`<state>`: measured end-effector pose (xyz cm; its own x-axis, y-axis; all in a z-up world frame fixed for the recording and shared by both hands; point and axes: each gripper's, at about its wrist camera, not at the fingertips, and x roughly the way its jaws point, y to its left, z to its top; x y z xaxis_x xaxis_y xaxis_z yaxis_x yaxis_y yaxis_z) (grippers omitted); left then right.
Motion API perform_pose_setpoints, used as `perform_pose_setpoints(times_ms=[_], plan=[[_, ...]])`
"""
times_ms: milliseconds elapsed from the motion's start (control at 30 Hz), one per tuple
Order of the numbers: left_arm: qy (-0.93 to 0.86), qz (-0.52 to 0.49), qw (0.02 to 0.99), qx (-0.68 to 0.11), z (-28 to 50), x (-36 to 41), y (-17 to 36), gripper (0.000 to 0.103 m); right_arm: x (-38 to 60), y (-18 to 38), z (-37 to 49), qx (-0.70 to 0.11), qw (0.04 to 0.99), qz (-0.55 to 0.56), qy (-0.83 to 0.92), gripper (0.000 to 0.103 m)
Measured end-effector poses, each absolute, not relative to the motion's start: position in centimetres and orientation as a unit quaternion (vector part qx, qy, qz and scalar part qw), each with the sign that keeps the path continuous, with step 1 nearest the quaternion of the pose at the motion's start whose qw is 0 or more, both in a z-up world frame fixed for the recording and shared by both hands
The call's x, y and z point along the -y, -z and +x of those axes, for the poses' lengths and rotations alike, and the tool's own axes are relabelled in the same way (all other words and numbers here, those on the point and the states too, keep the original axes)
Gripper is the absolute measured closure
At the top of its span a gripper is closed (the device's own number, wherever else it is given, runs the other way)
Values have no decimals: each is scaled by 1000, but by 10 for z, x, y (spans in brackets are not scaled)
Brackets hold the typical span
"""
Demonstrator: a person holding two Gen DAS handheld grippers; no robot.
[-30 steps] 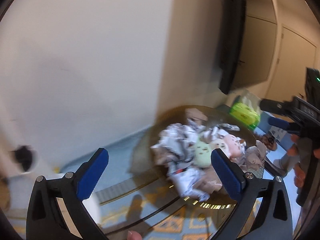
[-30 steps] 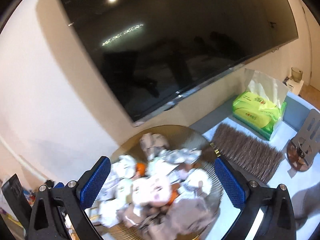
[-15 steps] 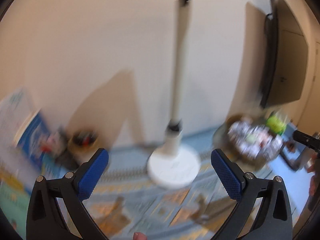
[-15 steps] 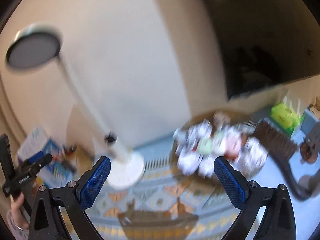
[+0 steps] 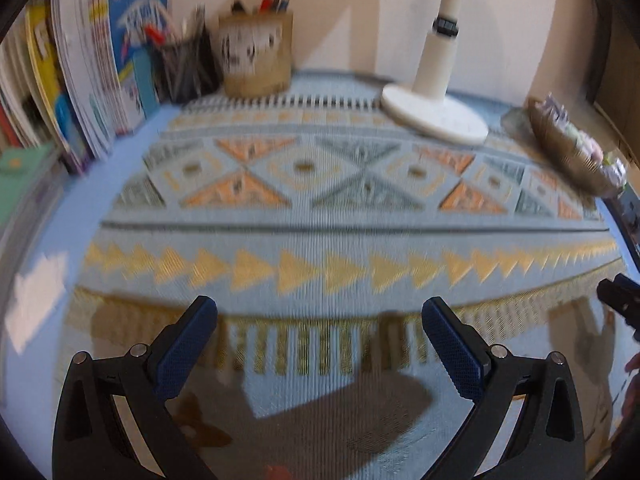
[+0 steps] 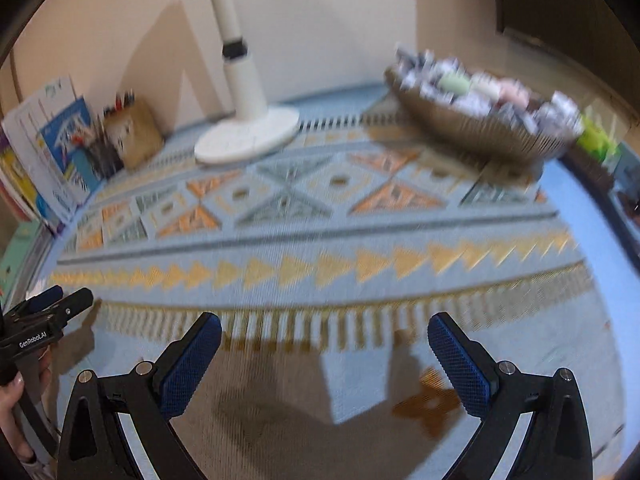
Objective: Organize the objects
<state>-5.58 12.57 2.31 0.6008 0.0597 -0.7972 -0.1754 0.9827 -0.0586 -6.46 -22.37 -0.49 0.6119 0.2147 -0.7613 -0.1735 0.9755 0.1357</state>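
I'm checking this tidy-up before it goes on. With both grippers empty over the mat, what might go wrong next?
1. The heaped bowl looks overfull; a nudge could spill the wrappers.
2. The lamp stands close beside it, so a wide reach might knock its base.
3. The views are blurred, so the left gripper and right gripper may misjudge a grasp.
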Motion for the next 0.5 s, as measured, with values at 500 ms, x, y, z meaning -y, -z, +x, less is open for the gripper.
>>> perform_pose_setpoints(times_ms=[500], plan=[[-68, -33, 889, -452, -60, -104, -21, 0, 201, 24, -61, -443, 892, -34, -85, 0]])
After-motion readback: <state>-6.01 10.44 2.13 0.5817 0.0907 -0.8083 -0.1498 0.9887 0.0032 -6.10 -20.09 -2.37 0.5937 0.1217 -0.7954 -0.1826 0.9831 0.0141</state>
